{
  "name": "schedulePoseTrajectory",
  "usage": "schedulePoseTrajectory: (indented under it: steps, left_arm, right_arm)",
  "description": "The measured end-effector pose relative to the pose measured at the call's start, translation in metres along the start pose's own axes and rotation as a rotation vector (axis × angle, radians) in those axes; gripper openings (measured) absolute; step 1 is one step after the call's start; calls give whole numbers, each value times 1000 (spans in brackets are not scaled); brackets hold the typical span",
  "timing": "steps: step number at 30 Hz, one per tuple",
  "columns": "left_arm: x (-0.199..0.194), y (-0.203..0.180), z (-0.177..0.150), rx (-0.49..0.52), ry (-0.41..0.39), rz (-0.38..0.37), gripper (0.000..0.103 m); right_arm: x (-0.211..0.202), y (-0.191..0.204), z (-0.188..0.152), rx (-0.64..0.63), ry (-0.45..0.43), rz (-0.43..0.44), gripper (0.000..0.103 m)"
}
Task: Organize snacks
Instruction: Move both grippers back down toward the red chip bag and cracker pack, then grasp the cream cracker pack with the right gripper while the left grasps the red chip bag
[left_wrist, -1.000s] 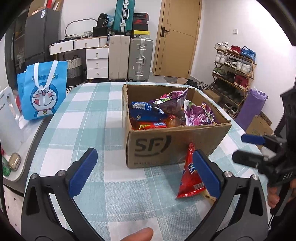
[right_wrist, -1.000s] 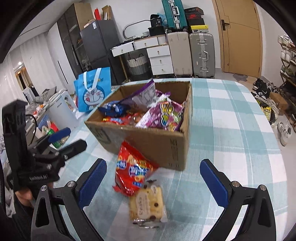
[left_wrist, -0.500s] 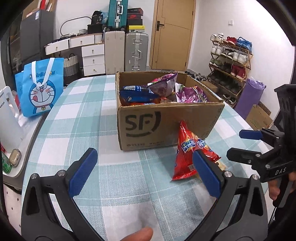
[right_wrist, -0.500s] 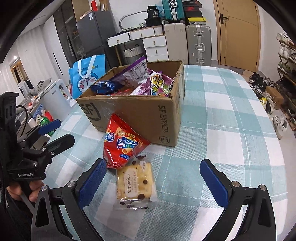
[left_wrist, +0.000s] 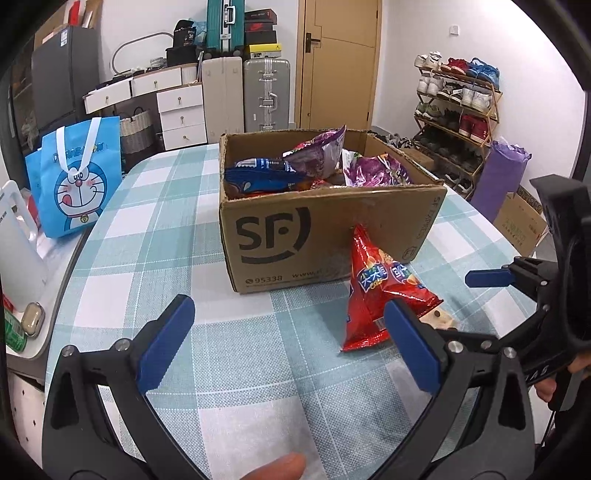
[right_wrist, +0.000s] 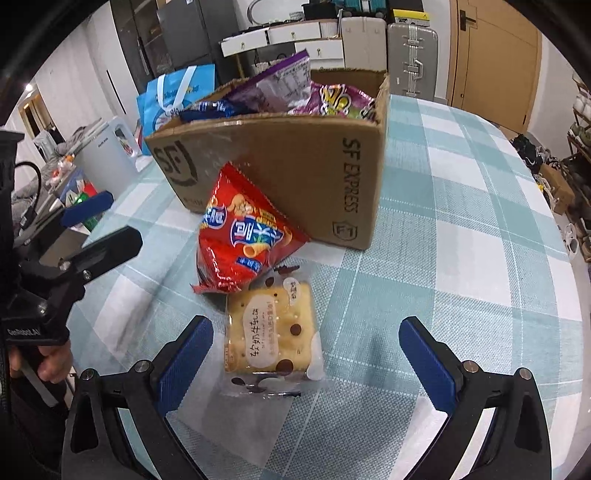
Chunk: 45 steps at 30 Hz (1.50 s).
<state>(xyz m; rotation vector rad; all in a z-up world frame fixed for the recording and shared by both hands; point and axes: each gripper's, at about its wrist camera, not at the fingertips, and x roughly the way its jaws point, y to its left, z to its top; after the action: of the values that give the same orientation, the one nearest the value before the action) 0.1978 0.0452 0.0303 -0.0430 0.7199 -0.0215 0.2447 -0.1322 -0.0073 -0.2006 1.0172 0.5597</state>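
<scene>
A: Right tool (right_wrist: 304, 354) wide apart over the cracker pack (right_wrist: 271, 334), left tool (left_wrist: 288, 341) apart too, both empty.

B: Red chip bag (right_wrist: 243, 240) leans on the SF box (right_wrist: 295, 162), cracker pack touching its front on the tabletop (right_wrist: 461, 229).

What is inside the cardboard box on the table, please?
The cardboard box holds snack packets: a blue packet, purple bags and something red beneath them. Whatever lies deeper is covered by these packets.

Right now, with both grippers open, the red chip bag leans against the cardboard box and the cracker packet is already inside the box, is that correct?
Not quite: the cracker packet is not inside the cardboard box. It lies on the tablecloth in front of the red chip bag, as the right wrist view shows. The rest holds: the bag leans against the box, and the left gripper and right gripper are open.
</scene>
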Motion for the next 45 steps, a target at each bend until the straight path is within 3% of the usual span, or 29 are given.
schedulePoseTrajectory:
  steps: [9, 14, 23, 25, 32, 45]
  left_arm:
    - [8, 6, -2, -9, 18, 10, 102]
    - [11, 6, -3, -9, 24, 12, 102]
    - [18, 5, -7, -2, 38, 14, 102]
    - [20, 5, -7, 1, 43, 14, 102]
    - [24, 7, -10, -1, 52, 14, 102]
    - [31, 7, -13, 1, 68, 12, 102]
  right_arm:
    - [16, 15, -4, -46, 23, -22, 102]
    - [25, 15, -5, -55, 42, -99, 102]
    - [26, 15, -2, -73, 19, -128, 102]
    - [23, 18, -2, -103, 7, -139, 99]
    - [15, 27, -5, -138, -1, -71, 59]
    - [1, -10, -2, -24, -60, -102, 58]
